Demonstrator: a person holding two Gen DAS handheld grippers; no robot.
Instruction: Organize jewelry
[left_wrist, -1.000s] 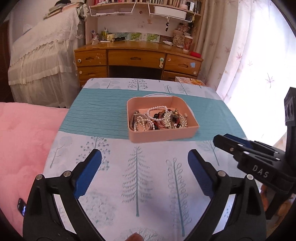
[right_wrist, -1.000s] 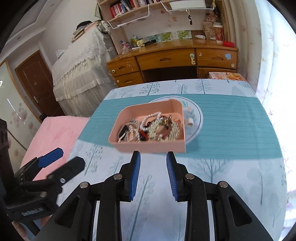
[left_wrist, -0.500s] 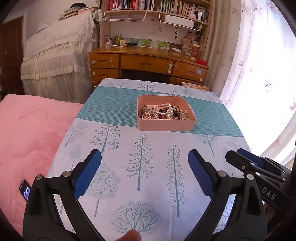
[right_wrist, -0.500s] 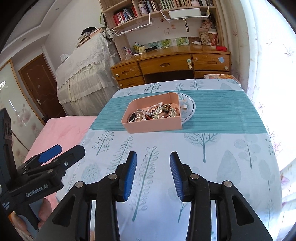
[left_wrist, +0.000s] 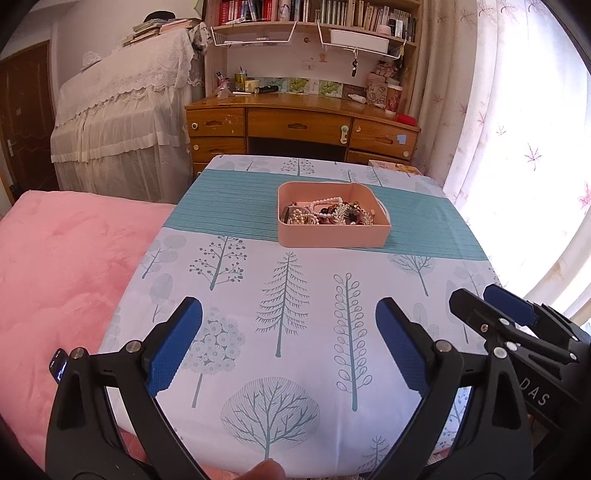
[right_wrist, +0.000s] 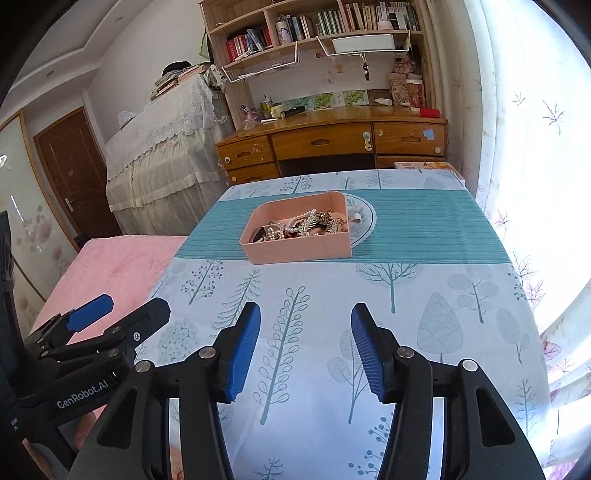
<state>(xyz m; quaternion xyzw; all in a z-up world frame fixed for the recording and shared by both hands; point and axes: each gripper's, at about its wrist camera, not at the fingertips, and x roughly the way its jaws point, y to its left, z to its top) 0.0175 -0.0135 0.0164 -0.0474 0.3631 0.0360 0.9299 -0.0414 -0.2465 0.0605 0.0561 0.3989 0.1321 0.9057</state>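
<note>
Resting on the teal band across the far half of the surface (left_wrist: 258, 369), the pink tray (left_wrist: 332, 234) holds the jewelry (left_wrist: 328, 215): a tangle of pearl strands, chains and dark pieces heaped inside its walls. In the right wrist view, a white plate (right_wrist: 364, 221) shows partly behind the tray's right wall; whether they touch cannot be told.

Left gripper (left_wrist: 289, 338): fingers spread wide, nothing between them. It hovers over the near part of the surface, well apart from the tray. A fingertip (left_wrist: 266, 469) shows at the bottom edge of the left wrist view.

Right gripper (right_wrist: 306, 345): fingers are opening, with a clear gap and nothing between them. It also hovers over the near part of the surface, well short of the tray.

Open room: the tree-printed cloth between both grippers and the tray is bare. The two grippers sit side by side, near each other but apart.

Edges:
- Left edge of the surface borders a pink bed (left_wrist: 62, 277).
- Right edge runs close to a curtain (left_wrist: 517, 129) at a bright window.
- Far edge faces a wooden desk (left_wrist: 299, 122) with shelves above.
- Beside the desk stands furniture under a lace cover (left_wrist: 122, 122).
</note>
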